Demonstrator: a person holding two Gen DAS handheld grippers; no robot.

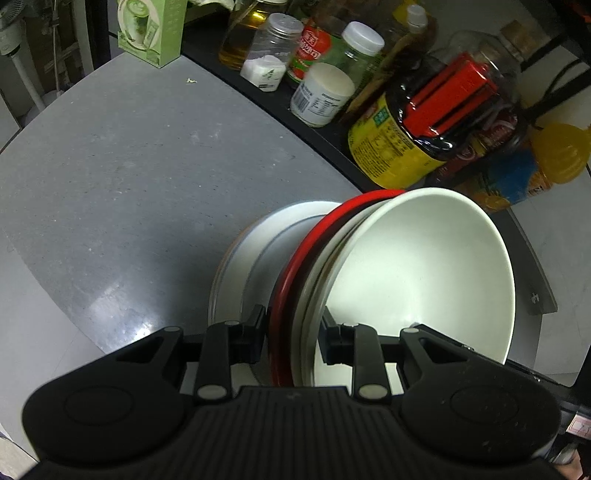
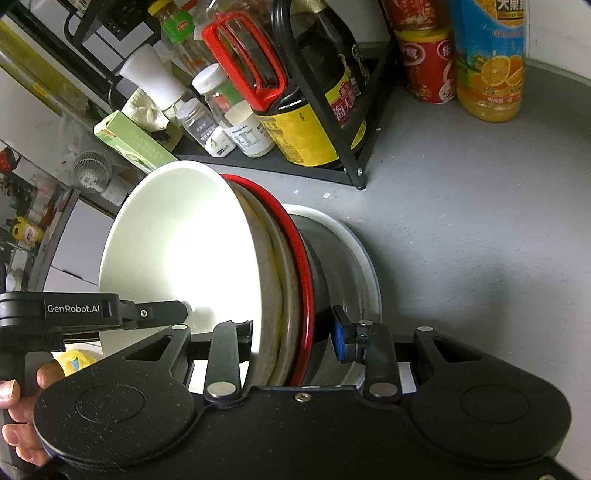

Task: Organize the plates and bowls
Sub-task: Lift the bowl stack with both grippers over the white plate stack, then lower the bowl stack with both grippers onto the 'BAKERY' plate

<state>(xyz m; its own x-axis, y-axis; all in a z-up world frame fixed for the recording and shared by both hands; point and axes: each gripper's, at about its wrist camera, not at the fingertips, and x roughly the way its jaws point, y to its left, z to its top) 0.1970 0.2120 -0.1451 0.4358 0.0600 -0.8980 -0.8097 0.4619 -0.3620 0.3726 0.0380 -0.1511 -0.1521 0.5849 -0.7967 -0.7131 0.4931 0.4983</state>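
Left wrist view: we hold the black left gripper (image 1: pixel 291 338) clenched on the rims of a tilted stack of dishes, one jaw outside the red-rimmed bowl (image 1: pixel 295 266) and the other inside the large white ceramic bowl (image 1: pixel 424 269) nested in it. Between those two rims sits a thin pale dish edge we cannot identify further. The stack leans over a grey-and-white dish (image 1: pixel 251 251) that lies on the speckled grey countertop (image 1: pixel 122 177). Behind the dishes, a black rack tray (image 1: pixel 258 99) carries a clear shaker jar of white powder (image 1: pixel 267 61), a white-capped round tub (image 1: pixel 321 96), a dark sauce jug with a red handle and yellow label (image 1: pixel 424 129) and an orange juice bottle (image 1: pixel 535 173). A green carton (image 1: pixel 151 29) stands at the far edge of the counter.

Right wrist view: our black right gripper (image 2: pixel 293 334) straddles the same stack from the opposite side, its left jaw inside the white bowl (image 2: pixel 177 251) and its blue-padded right jaw against the dark outer wall below the red rim (image 2: pixel 295 240); it grasps the stack. The left gripper (image 2: pixel 155 314) reaches into the white bowl from the left edge, a hand (image 2: pixel 22 417) wrapped around its handle. The stack rests edge-on over the grey-and-white dish (image 2: pixel 354 251), near the black wire rack (image 2: pixel 354 162), two red cans (image 2: pixel 428 62) and the orange juice bottle (image 2: pixel 491 62).
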